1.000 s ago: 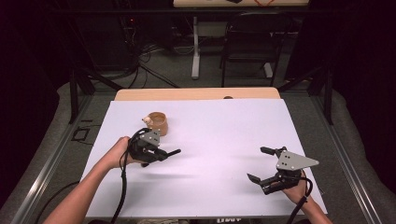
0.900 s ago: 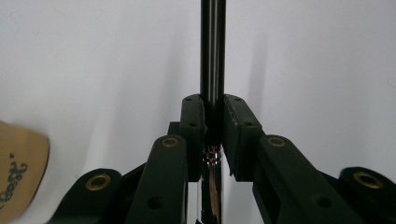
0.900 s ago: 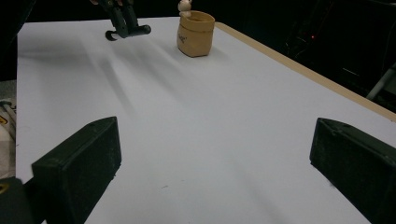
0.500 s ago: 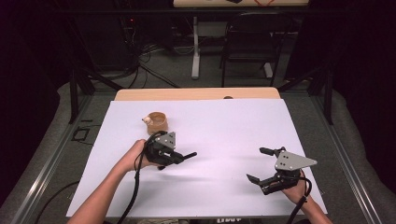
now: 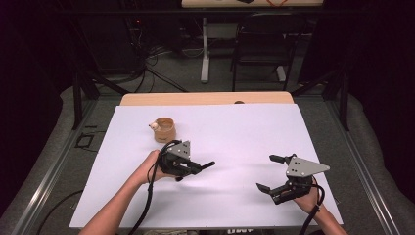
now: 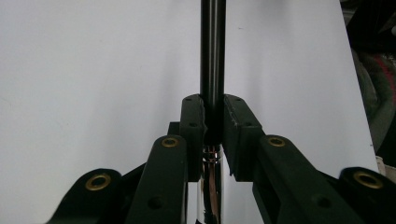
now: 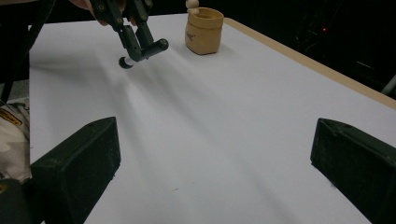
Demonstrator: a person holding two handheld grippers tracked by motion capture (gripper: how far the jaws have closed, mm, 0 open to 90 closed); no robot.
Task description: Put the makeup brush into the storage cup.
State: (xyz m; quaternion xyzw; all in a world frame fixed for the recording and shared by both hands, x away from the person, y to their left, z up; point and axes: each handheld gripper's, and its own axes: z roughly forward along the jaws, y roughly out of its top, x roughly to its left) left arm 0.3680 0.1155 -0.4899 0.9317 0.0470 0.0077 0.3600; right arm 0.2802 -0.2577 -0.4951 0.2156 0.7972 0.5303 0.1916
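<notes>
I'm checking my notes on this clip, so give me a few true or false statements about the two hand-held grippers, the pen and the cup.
1. The left hand-held gripper is shut on a slim black pen with a shiny metal section. True.
2. The right hand-held gripper holds the small tan wooden cup. False: its jaws stand open and empty.
3. The cup stands upright on the white table sheet. True.
4. The pen stands in the cup. False: it is clamped in the left hand-held gripper, apart from the cup.

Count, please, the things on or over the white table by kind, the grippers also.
Grippers: 2, the left gripper and the right gripper
Black pens: 1, the pen in the left jaws
Tan cups: 1, the cup
Total: 4
</notes>
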